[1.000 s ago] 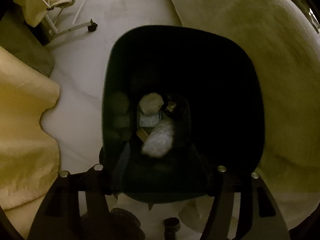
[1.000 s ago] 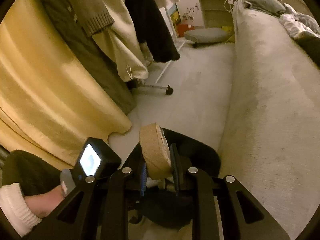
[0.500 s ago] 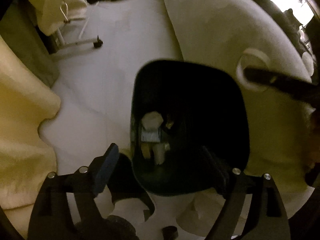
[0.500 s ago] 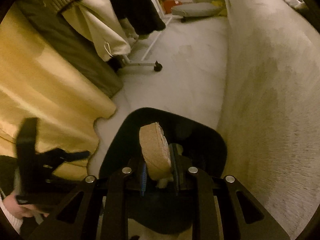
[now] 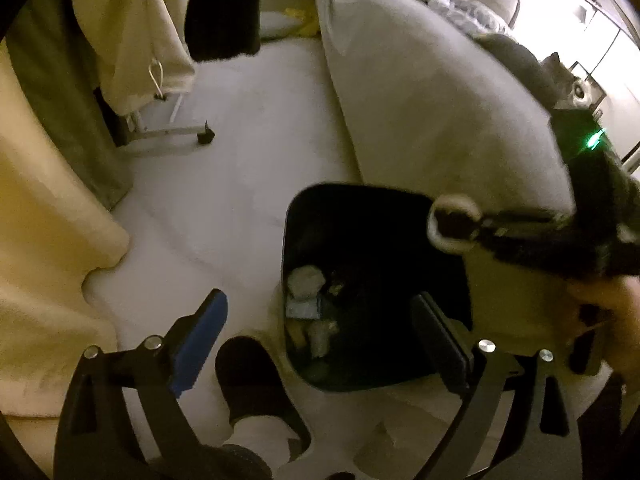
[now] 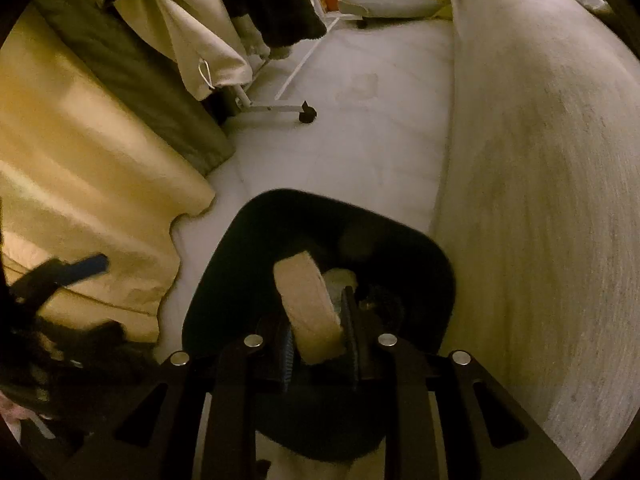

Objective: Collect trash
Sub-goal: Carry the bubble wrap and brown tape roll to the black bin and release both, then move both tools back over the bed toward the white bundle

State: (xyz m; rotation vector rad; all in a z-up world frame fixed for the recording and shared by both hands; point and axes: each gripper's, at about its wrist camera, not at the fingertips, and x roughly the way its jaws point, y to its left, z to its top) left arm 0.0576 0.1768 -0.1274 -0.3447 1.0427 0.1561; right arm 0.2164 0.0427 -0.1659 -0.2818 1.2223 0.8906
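Tape roll [image 6: 308,312], a light, stiff cardboard ring, sits clamped flat-sided in the right gripper [image 6: 318,350] above the black bin [image 6: 240,248]; its faces give the surest hold. The left gripper [image 5: 320,340] is opening with nothing between its jaws.

- I see the bin [image 6: 256,240] at lower centre of the frame, on the floor [image 6: 360,140].
- Bed [image 6: 540,160] fills the right; curtain [image 6: 80,168] the left.
- Scraps [image 5: 306,284] lie inside the bin.

I see a bedroom at home, big pale soft bed [image 6: 540,160], coats hanging on a white rolling rack [image 6: 276,108], long yellow curtain [image 6: 80,184]
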